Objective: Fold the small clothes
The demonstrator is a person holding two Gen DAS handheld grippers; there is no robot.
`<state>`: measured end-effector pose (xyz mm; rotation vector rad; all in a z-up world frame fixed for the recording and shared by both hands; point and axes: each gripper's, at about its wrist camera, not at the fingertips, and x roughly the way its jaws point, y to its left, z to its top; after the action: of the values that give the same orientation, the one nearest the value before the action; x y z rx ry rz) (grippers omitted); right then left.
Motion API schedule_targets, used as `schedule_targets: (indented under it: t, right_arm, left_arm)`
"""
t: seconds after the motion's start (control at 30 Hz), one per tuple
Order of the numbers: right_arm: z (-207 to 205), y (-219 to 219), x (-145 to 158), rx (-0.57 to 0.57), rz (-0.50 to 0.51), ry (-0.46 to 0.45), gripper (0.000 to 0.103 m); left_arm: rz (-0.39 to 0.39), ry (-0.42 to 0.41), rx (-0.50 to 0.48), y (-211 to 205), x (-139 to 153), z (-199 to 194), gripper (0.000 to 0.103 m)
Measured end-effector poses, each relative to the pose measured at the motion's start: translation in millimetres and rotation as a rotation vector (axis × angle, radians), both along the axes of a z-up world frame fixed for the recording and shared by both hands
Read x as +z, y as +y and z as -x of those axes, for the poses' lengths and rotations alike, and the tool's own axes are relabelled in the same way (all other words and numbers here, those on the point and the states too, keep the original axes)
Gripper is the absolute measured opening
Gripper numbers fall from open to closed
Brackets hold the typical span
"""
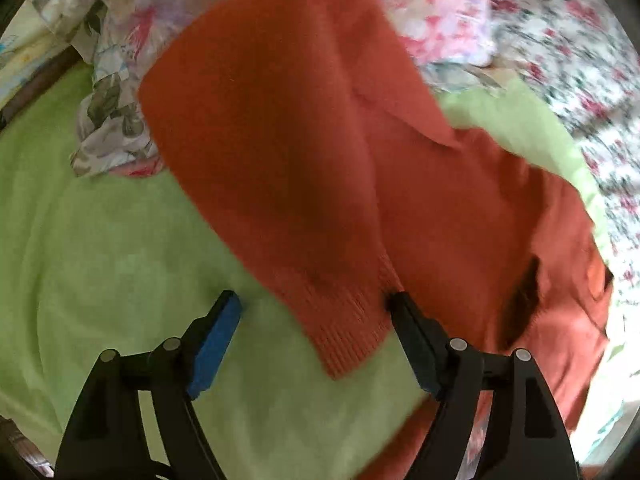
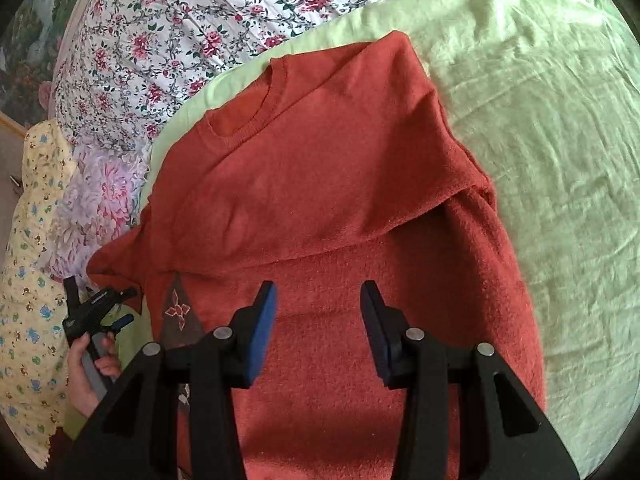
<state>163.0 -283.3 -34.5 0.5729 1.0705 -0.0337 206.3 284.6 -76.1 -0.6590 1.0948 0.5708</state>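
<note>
Rust-orange knit makes up the sweater (image 2: pixel 320 184), which lies on a pale green sheet (image 2: pixel 540 160) spread over the bed. In the right wrist view the upper part, with its round neckline (image 2: pixel 240 120), is laid over the lower body, forming a crosswise fold line across the middle. One sleeve end with a ribbed cuff (image 1: pixel 344 320) lies out over the green sheet in the left wrist view. A dark patch with a small flower motif (image 2: pixel 178 314) shows at the garment's left edge.

Judged from this layout, the fold is under way but not finished: at least one fold is in place, while the loose sleeve and the wide lower panel remain to be brought in. No neat compact bundle is visible yet.

Beyond the green sheet lies a white floral quilt (image 2: pixel 180 40), with a pink-flowered cloth (image 2: pixel 100 200) and a yellow printed cloth (image 2: pixel 36 300) at the left.

The left gripper (image 1: pixel 312 300) points steeply down, its fingers spread wide; the cuff lies between them, but the pads do not press on it, so nothing is grasped. The right gripper (image 2: pixel 318 292) hangs over the lower panel, tilted downward, fingers parted with bare knit showing in the gap and nothing held. In the right wrist view a hand (image 2: pixel 88 376) holds the left gripper's handle at the garment's left edge.
</note>
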Motion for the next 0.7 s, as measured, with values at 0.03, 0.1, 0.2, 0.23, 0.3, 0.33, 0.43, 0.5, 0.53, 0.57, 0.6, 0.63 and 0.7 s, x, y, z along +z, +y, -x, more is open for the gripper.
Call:
schedule_targets:
  t: [0.03, 0.1, 0.2, 0.23, 0.3, 0.33, 0.43, 0.5, 0.53, 0.57, 0.6, 0.63, 0.7]
  right_arm:
    - [1, -1, 0, -0.001, 0.004, 0.002, 0.045]
    - [5, -2, 0, -0.001, 0.021, 0.011, 0.045]
    - [9, -4, -2, -0.004, 0.048, 0.021, 0.045]
    - [10, -5, -3, -0.006, 0.05, 0.024, 0.045]
    - [11, -8, -5, -0.015, 0.052, 0.029, 0.045]
    - [11, -9, -6, -0.02, 0.051, 0.031, 0.045]
    - [10, -10, -5, -0.02, 0.05, 0.023, 0.045]
    - [11, -8, -4, -0.021, 0.048, 0.015, 0.045]
    - [10, -8, -3, -0.023, 0.045, 0.011, 0.045]
    - [10, -9, -3, -0.026, 0.043, 0.008, 0.045]
    - [9, -9, -2, -0.029, 0.042, 0.006, 0.045]
    - [9, -10, -1, -0.033, 0.043, 0.003, 0.045]
    - [8, -15, 0, -0.041, 0.044, -0.002, 0.045]
  left_arm:
    - [0.006, -0.014, 0.004, 3, -1, 0, 0.057]
    - [0.04, -0.073, -0.011, 6, 3, -2, 0.013]
    - [-0.013, -0.101, -0.045, -5, 17, -2, 0.011]
    - [-0.023, -0.12, -0.066, -9, 24, 0, 0.011]
    - [-0.018, -0.164, -0.109, -24, 39, 3, 0.01]
    - [-0.012, -0.179, -0.126, -32, 47, 5, 0.01]
    - [0.008, -0.251, -0.226, -69, 77, 4, 0.01]
    - [0.019, -0.287, -0.295, -98, 93, -4, 0.01]
    - [0.03, -0.309, -0.341, -115, 99, -11, 0.01]
    - [0.041, -0.327, -0.393, -139, 107, -30, 0.01]
    - [0.052, -0.34, -0.436, -160, 112, -40, 0.01]
    - [0.069, -0.357, -0.48, -180, 117, -49, 0.01]
    - [0.101, -0.386, -0.569, -223, 125, -67, 0.01]
